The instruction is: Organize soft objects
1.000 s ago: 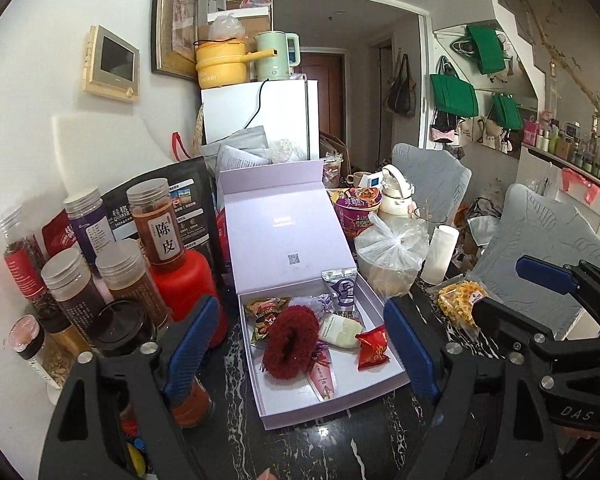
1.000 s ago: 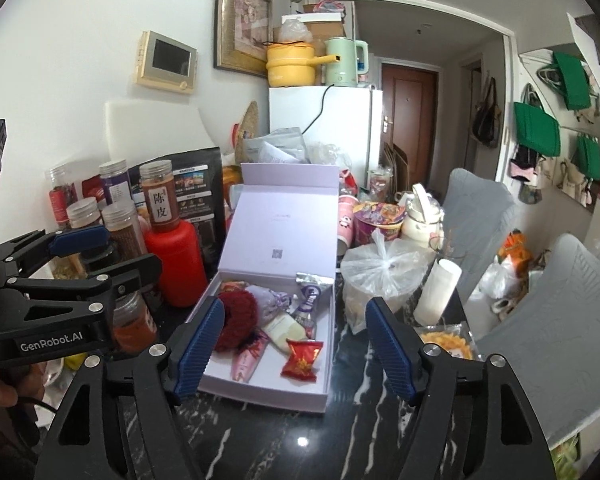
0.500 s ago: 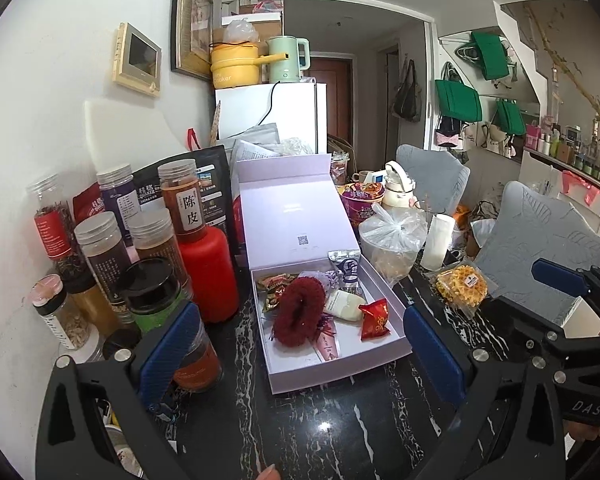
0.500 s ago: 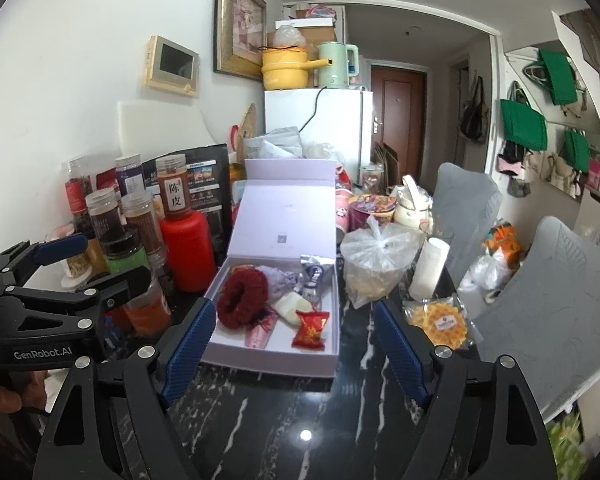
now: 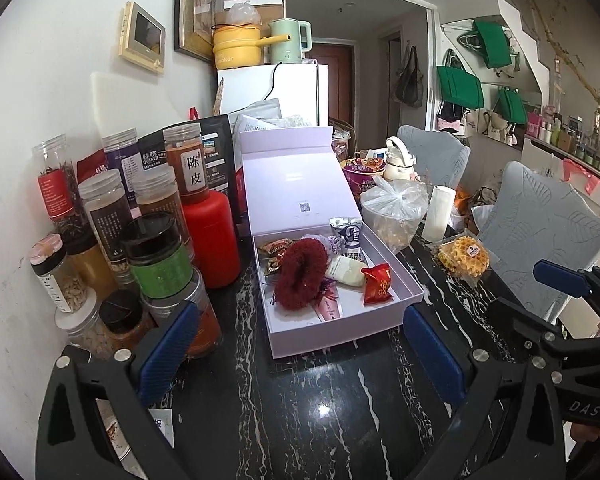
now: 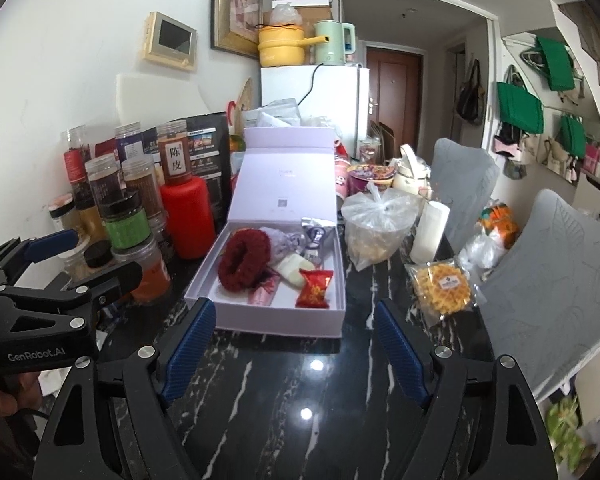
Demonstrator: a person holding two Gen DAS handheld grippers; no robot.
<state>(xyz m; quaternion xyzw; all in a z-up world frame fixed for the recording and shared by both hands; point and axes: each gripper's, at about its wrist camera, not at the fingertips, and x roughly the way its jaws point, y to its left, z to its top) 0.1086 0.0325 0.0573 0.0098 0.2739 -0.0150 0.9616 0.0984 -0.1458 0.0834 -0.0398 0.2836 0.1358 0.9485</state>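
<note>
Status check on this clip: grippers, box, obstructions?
Left gripper open, empty. Right gripper open, empty. Lavender box lid up, red scrunchie and snack packets inside. Waffle packet outside on table. Approach unobstructed.

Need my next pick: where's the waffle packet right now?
The waffle packet lies on the black table right of the open box, just in front of the white roll, outside the box in both views.
</note>
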